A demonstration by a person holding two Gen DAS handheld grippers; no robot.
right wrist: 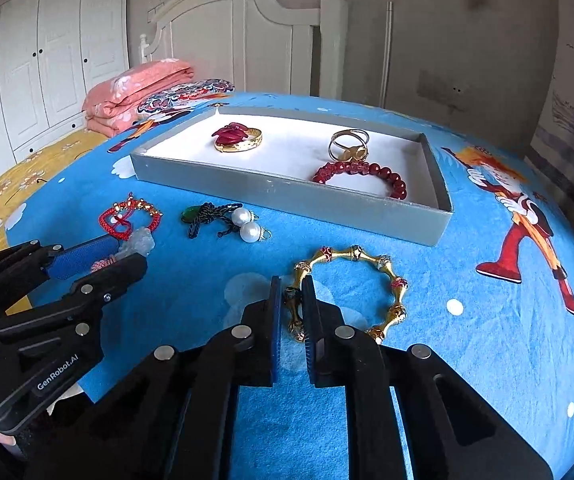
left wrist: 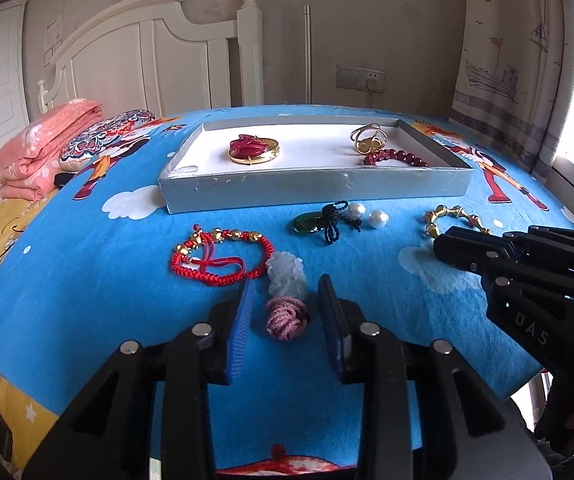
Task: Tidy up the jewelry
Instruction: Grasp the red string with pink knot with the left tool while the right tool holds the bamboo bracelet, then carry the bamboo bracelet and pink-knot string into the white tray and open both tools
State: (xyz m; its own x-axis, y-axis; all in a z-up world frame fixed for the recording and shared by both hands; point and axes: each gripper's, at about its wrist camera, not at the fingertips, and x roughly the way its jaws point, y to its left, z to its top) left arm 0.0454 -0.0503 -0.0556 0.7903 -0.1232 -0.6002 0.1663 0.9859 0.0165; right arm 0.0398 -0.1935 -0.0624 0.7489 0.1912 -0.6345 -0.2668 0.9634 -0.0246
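A grey tray (left wrist: 315,188) (right wrist: 287,196) on the blue cloth holds a red-and-gold bangle (left wrist: 253,150), a gold ring piece (left wrist: 368,139) and a red bead bracelet (right wrist: 361,176). My left gripper (left wrist: 287,312) is open, its pads either side of a pale jade pendant (left wrist: 287,280) with a pink knot (left wrist: 285,322). My right gripper (right wrist: 291,304) is shut on the gold bamboo bracelet (right wrist: 367,284), which lies on the cloth. A red cord bracelet (left wrist: 219,258), a green pendant on black cord (left wrist: 319,222) and two pearls (left wrist: 367,214) lie in front of the tray.
The blue cartoon cloth (left wrist: 87,280) covers a rounded surface that drops off at its edges. Folded pink bedding (left wrist: 43,148) and a patterned pillow (left wrist: 103,136) lie on the bed at the left. A white headboard (left wrist: 147,52) stands behind, curtains (left wrist: 519,60) at the right.
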